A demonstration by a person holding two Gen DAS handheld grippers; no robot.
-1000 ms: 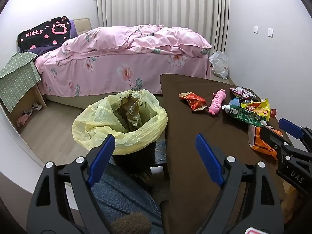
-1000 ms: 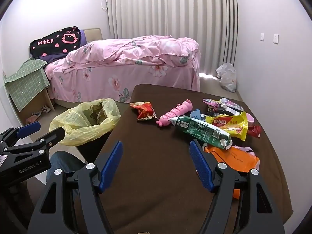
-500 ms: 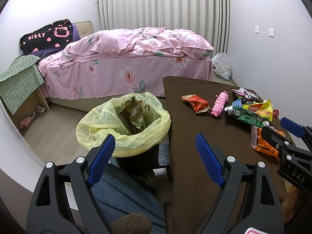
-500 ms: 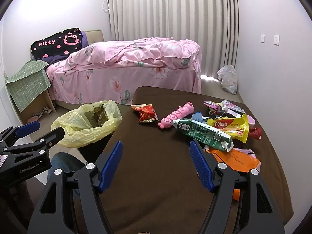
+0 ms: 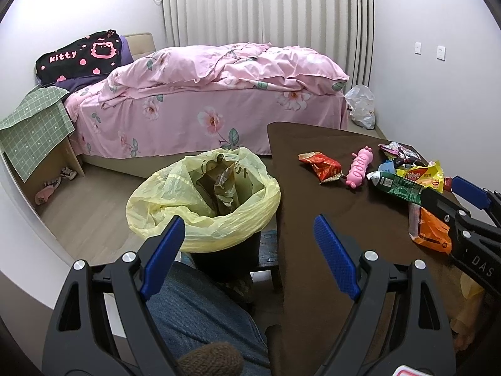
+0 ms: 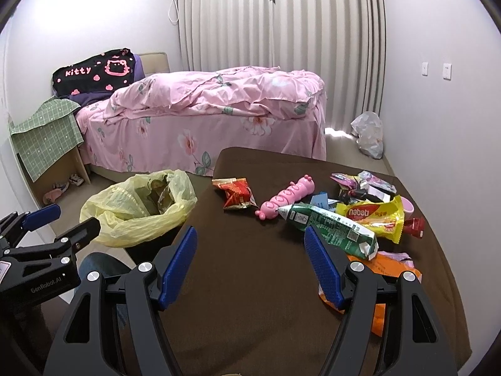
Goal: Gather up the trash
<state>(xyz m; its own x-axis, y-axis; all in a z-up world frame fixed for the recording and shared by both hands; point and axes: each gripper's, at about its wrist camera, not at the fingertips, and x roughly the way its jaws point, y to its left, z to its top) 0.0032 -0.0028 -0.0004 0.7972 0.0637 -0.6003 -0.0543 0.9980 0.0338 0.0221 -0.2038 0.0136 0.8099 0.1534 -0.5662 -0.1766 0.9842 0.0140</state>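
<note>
Room: bedroom with a pink floral bed (image 6: 219,116) and pleated curtains (image 6: 281,47) behind it.
Surface: brown table (image 6: 256,282) in the foreground, trash spread over its far right part.
Bin: black bin lined with a yellow bag (image 5: 203,200), on the floor just beside the table's left edge; brown wrappers already inside.
Left gripper (image 5: 250,244): both blue-padded fingers spread wide, nothing between them; it hangs over the gap between bin and table edge, touching neither.
Right gripper (image 6: 250,253): jaws equally wide apart and empty, above bare tabletop, near the green packet but not touching it.
Red snack bag (image 6: 235,194): lies alone toward the table's left, near the pink toy.
Pink caterpillar toy (image 6: 288,197): lies diagonally, its head end just beside the green packet.
Green packet (image 6: 328,228): flat, overlapping the orange wrapper (image 6: 394,269).
Yellow Nabati wrapper (image 6: 372,216): just behind the green packet, small purple and black wrappers (image 6: 360,185) beyond it.
</note>
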